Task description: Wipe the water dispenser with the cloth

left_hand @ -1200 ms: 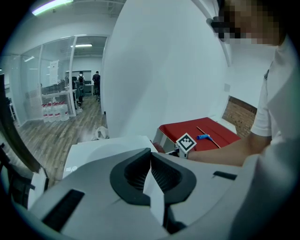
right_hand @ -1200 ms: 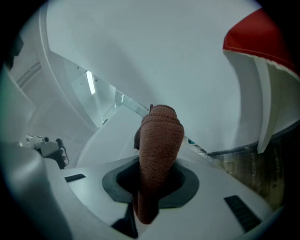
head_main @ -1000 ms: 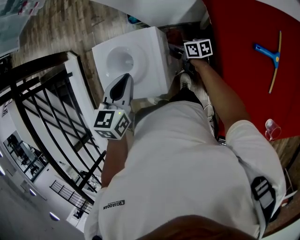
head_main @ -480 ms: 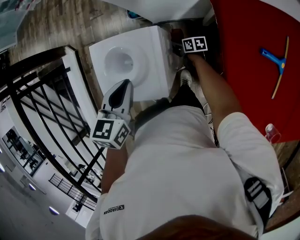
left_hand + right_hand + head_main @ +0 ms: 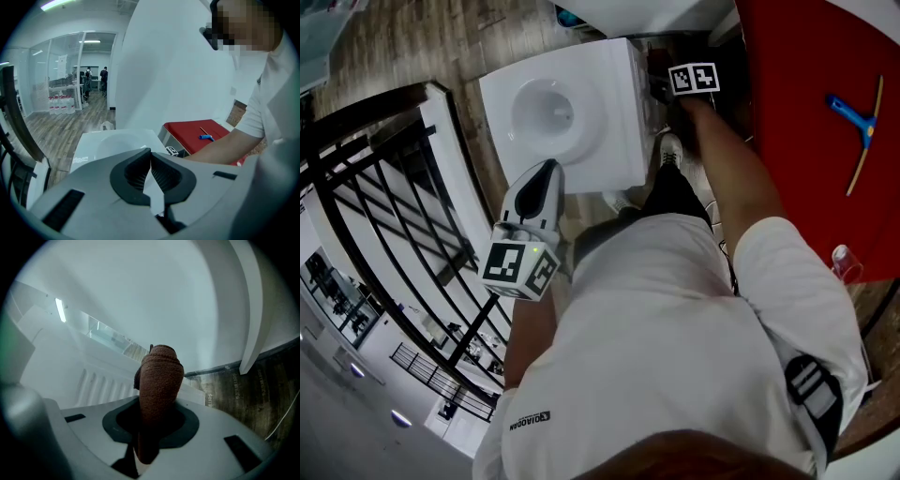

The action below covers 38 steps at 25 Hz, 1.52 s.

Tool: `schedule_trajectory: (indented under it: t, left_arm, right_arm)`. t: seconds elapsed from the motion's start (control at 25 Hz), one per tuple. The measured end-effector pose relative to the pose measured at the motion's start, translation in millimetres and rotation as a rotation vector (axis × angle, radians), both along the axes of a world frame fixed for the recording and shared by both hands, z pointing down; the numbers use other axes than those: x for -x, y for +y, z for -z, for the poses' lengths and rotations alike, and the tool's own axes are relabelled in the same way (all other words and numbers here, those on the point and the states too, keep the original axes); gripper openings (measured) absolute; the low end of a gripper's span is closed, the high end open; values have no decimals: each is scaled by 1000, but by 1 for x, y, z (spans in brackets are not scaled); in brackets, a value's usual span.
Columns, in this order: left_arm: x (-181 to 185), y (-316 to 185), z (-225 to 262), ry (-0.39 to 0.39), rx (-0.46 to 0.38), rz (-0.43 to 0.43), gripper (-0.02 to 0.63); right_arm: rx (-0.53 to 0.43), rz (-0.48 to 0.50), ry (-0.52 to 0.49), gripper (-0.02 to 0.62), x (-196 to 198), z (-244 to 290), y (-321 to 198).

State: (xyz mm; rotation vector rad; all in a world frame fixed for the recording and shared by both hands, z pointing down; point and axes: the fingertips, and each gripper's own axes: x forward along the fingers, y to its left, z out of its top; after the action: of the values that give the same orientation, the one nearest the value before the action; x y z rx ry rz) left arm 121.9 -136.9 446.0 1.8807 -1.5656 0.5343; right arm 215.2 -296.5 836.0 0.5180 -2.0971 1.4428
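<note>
1. At the far left a black railing point(image 5: 384, 216) ran beside the person; it played no part in the job.
2. The left tool point(image 5: 549, 169) hung over the near edge of the water dispenser point(image 5: 600, 141). Its jaws were closed tip to tip with nothing between them. That forearm was bent at the elbow and held close to the body, with the tool pointing away from the person toward the dispenser's top.
3. The dispenser, a white box with a round hollow in its top, stood on the floor just in front of the person's feet.
4. The right arm was stretched almost straight, forward and down into the gap between the dispenser's right side and the red table point(image 5: 806, 56). The right tool point(image 5: 157, 413) was clamped on a rolled brown cloth point(image 5: 160, 373), which stuck out past the jaws toward a white ribbed surface.
5. The likely troubles:
   - The cloth was pinched only as a narrow roll, so hard rubbing could drag it out of the jaws.
   - With so little cloth showing, the bare jaws might scrape the casing.
   - The head view could not see the tool's tip down there, so patches could be missed.
6. On the red table, well to the right, lay a blue squeegee point(image 5: 861, 122).
</note>
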Motion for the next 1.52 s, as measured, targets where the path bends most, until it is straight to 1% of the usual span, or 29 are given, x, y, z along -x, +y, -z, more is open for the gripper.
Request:
schedule_trajectory:
  t: [0.16, 0.28, 0.4, 0.52, 0.64, 0.76, 0.88, 0.96, 1.04, 1.12, 1.16, 1.24, 1.32, 1.4, 1.52]
  left_arm:
    - [7, 15, 5, 7, -33, -3, 0]
    - [9, 36, 14, 13, -61, -13, 1]
    - [12, 63, 17, 29, -82, -23, 1]
    - [18, 91, 17, 45, -115, -38, 1]
    - [26, 116, 18, 73, -174, -57, 1]
    - [32, 152, 29, 105, -219, -69, 0]
    - [39, 191, 38, 129, -246, -88, 1]
    - [40, 215, 39, 146, -257, -112, 0]
    - [37, 236, 36, 164, -256, -145, 1]
    - [31, 253, 29, 187, -243, -173, 0]
    - [27, 259, 25, 202, -235, -183, 1]
    - [18, 268, 21, 236, -224, -196, 0]
    - [6, 276, 22, 266, -225, -210, 1]
    - [-5, 283, 26, 277, -234, -227, 0]
    - [-16, 292, 33, 273, -256, -235, 2]
  right_arm:
    - [-32, -34, -14, 71, -8, 18, 2]
    - [-68, -60, -17, 71, -20, 38, 16]
    - [-117, -119, -45, 71, -34, 69, 30]
    - [-197, -207, -106, 71, -50, 116, 41]
    - [-316, -300, -160, 71, -72, 177, 54]
    - [-415, -414, -212, 71, -99, 243, 92]
    - [-508, -519, -262, 71, -121, 306, 146]
    - [-563, -553, -286, 71, -127, 342, 185]
    - [-594, -574, -318, 71, -126, 371, 226]
    - [-588, -575, -369, 71, -117, 393, 269]
    - [-575, -560, -393, 71, -109, 401, 290]
    - [-543, -494, -436, 71, -89, 414, 331]
    - [-540, -400, -470, 71, -69, 427, 368]
    - [-563, -324, -454, 71, -58, 435, 397]
    - [-581, -271, -394, 71, -53, 439, 419]
